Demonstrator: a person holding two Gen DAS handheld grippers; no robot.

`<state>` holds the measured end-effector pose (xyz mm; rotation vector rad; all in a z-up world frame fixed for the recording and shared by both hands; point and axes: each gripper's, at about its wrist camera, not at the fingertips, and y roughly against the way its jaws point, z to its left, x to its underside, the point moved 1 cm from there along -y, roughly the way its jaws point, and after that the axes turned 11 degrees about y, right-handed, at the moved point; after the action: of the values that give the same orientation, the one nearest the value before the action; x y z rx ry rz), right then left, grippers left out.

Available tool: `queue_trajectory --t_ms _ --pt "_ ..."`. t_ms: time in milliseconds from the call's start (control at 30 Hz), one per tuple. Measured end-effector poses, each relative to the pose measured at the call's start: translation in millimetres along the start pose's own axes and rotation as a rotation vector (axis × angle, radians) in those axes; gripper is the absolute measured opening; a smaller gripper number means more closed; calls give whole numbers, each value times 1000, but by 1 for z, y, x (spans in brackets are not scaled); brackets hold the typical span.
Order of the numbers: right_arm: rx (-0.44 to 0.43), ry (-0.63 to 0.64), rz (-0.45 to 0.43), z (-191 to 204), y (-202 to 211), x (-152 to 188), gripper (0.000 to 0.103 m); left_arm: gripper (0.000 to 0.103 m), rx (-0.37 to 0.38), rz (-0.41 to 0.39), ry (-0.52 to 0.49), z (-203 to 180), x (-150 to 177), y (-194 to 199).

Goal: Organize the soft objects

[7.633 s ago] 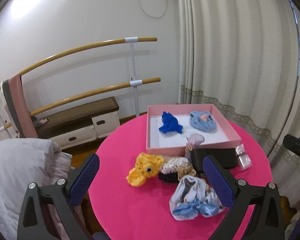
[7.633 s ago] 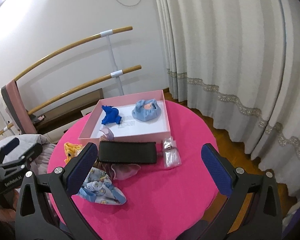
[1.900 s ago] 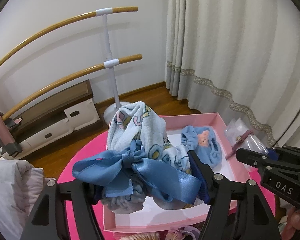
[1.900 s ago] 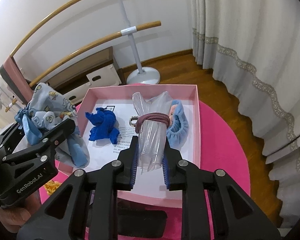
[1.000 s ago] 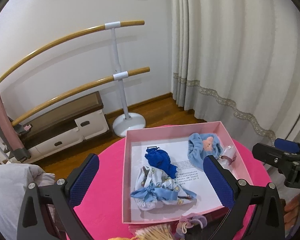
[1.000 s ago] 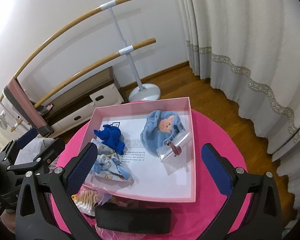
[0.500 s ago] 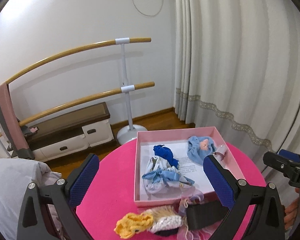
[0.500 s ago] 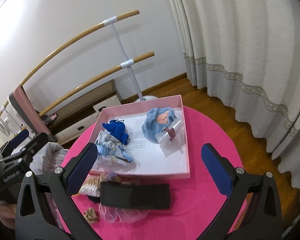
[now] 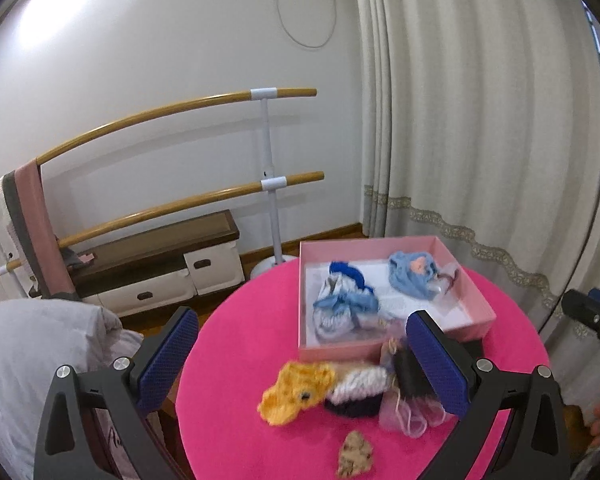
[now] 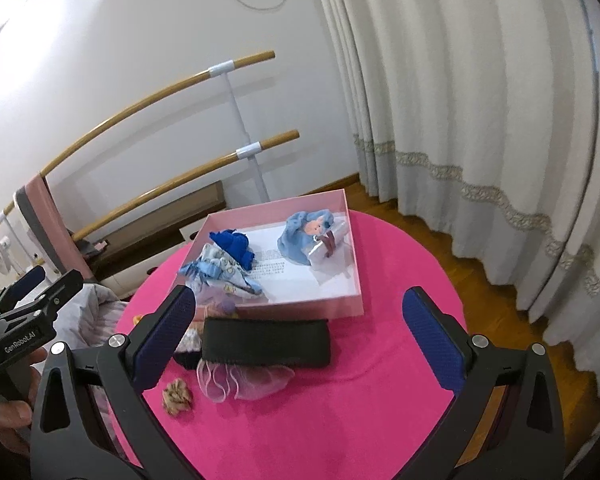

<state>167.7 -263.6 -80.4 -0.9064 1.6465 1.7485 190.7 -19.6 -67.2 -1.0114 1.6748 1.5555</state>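
A pink box [image 9: 476,312] [image 10: 300,305] sits at the back of the round pink table [image 9: 236,360] [image 10: 340,420]. In it lie a light blue bow cloth [image 9: 342,306] [image 10: 216,270], a dark blue scrunchie [image 9: 346,270] [image 10: 234,246], a blue bear scrunchie [image 9: 412,276] [image 10: 304,234] and a clear bag [image 10: 328,250]. In front of the box lie a black band [image 10: 266,342], a yellow knit piece [image 9: 296,392], a cream and black scrunchie [image 9: 358,394], a sheer pink scrunchie [image 10: 244,384] and a tan scrunchie [image 9: 354,454] [image 10: 176,396]. My left gripper [image 9: 304,358] and right gripper [image 10: 298,338] are open and empty above the table's near side.
White curtains [image 10: 480,120] hang to the right. A ballet barre [image 9: 180,108] and a low bench [image 9: 156,252] stand behind the table. A grey cushion [image 9: 28,360] lies at the left.
Both grippers let go of the bow cloth and the clear bag in the box, opened, and pulled back and up from the box toward the table's near side.
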Motion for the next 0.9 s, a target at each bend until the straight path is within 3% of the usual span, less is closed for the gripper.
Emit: queue_trajectory --t_ms 267,700,900 --pt "25 24 0 20 13 34 103 103 12 43 20 17 49 20" --pt "32 67 15 38 22 64 103 103 27 -1 -9 18 85 50" --pt "29 66 26 37 18 64 103 103 45 35 -10 16 94 38"
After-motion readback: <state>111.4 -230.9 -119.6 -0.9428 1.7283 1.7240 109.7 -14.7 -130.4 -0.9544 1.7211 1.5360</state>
